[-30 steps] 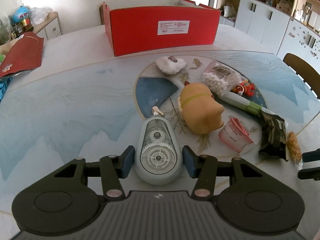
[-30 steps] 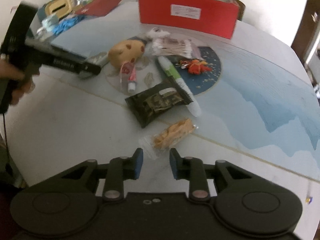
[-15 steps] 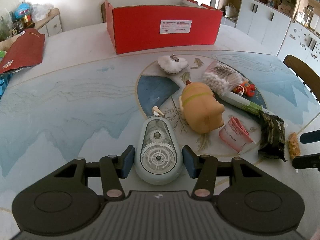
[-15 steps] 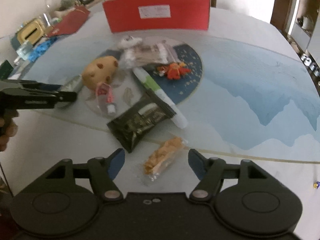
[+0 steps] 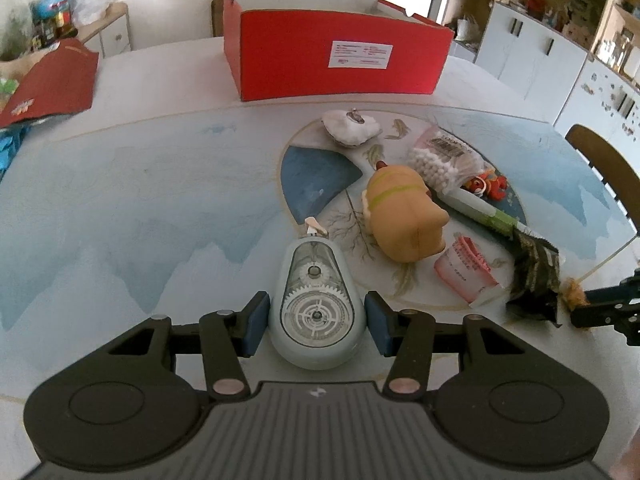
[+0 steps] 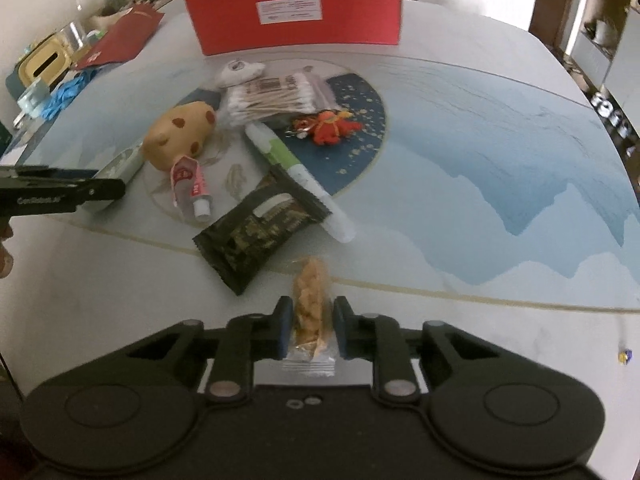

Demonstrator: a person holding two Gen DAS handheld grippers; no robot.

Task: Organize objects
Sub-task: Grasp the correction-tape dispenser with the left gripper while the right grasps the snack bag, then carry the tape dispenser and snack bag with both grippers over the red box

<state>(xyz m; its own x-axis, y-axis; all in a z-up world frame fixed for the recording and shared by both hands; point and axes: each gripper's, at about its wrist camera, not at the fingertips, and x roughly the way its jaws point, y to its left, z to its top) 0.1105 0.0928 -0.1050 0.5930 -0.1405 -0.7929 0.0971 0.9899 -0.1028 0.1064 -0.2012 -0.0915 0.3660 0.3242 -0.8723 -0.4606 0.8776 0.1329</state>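
My left gripper (image 5: 317, 326) is shut on a pale blue correction tape dispenser (image 5: 316, 300) that rests on the table; its gears show through the clear lid. In the right wrist view, a clear snack packet (image 6: 311, 300) of orange-brown pieces lies lengthwise between the pads of my right gripper (image 6: 313, 326). Its jaws are closing, and the pads press on the packet's sides. A red cardboard box (image 5: 336, 60) stands open at the far side of the table (image 5: 140, 200).
In the table's middle lie a tan plush toy (image 6: 180, 132), a bag of cotton swabs (image 6: 272, 96), a white-green pen (image 6: 296, 168), a pink tube (image 6: 190, 184), a dark packet (image 6: 260, 232) and a red keychain toy (image 6: 328, 126). A red folder (image 5: 52, 80) lies far left.
My right gripper opened wide over the snack packet, then closed on it, rolling so that the packet now lies straight between the pads. The left gripper has kept its hold.
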